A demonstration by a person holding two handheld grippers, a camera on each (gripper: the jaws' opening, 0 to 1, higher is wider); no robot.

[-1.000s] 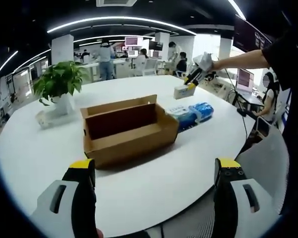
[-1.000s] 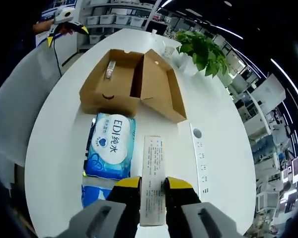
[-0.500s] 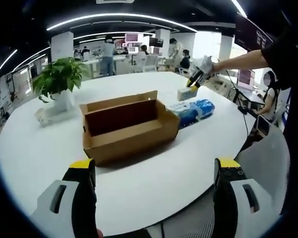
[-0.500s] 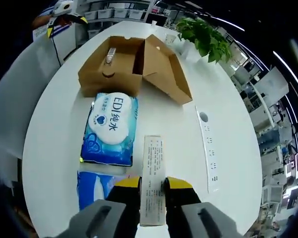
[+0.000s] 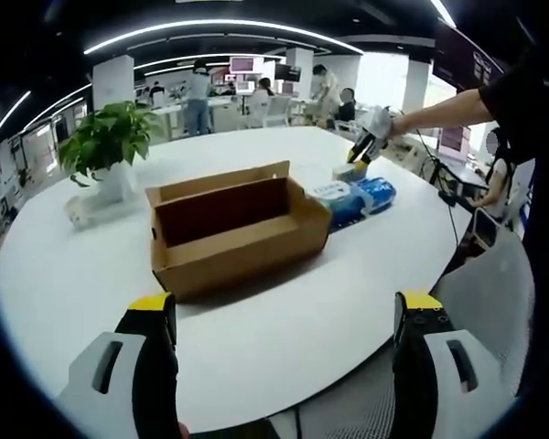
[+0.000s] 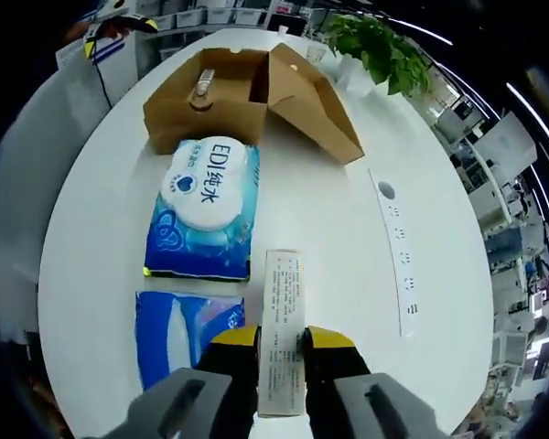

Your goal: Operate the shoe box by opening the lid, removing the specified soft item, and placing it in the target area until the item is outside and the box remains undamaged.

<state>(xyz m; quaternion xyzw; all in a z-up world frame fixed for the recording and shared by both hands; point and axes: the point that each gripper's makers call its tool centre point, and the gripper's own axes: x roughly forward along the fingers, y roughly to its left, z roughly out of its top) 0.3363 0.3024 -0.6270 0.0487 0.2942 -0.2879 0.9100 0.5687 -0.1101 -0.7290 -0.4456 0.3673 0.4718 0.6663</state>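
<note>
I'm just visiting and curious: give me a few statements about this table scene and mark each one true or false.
1. The cardboard shoe box stands open. True.
2. The right gripper is shut on a narrow white carton. True.
3. The blue wipes pack lies inside the box. False: it lies on the white table beside the box.
4. The left gripper grips the potted plant. False: its jaws stand open, holding nothing.
5. The plant stands on the table beyond the box. True.

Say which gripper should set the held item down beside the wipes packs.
Right. The right gripper already clamps the slim packet above the table beside the wipes packs; the left gripper hangs open, off the table's near edge.
</note>
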